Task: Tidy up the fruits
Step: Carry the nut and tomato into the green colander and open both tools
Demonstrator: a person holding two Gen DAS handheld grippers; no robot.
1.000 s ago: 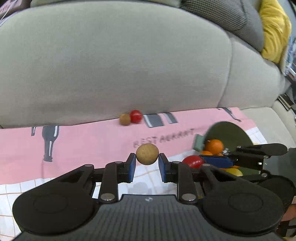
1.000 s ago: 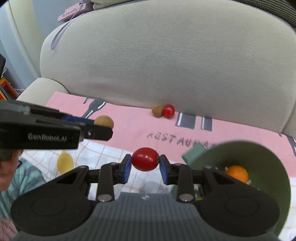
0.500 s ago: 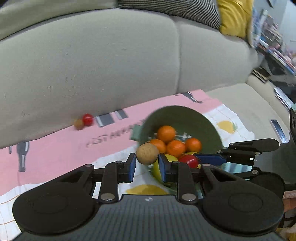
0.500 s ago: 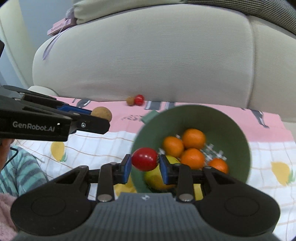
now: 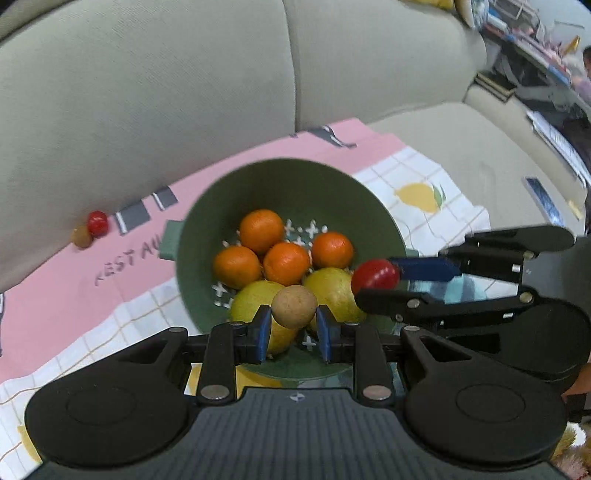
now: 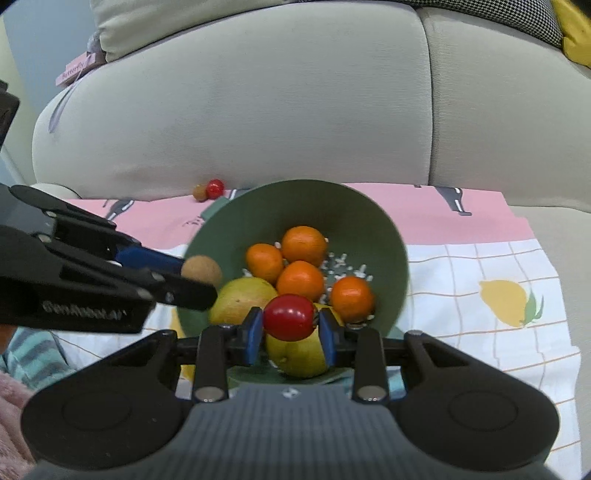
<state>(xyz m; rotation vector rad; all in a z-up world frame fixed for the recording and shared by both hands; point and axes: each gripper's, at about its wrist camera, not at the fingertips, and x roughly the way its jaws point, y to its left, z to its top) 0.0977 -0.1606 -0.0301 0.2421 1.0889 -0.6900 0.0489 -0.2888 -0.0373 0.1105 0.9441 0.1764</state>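
Note:
My left gripper (image 5: 293, 326) is shut on a small tan round fruit (image 5: 294, 306), held over the near rim of a green bowl (image 5: 332, 192). My right gripper (image 6: 290, 330) is shut on a small red fruit (image 6: 289, 317), also over the bowl (image 6: 369, 218). The bowl holds several oranges (image 5: 286, 263) and two yellow-green pears (image 5: 334, 290). The right gripper also shows in the left wrist view (image 5: 375, 284), and the left gripper in the right wrist view (image 6: 201, 278). Two loose fruits, one red (image 5: 97, 222) and one brown (image 5: 81, 237), lie by the sofa back.
The bowl stands on a pink and white checked cloth (image 6: 480, 266) spread over a beige sofa seat. The sofa backrest (image 6: 277, 103) rises close behind. A yellow cushion (image 6: 576, 33) sits at the top right.
Both grippers have moved right and forward with their fruits, from beside the bowl to over its near part. The bowl now fills the middle of both views.

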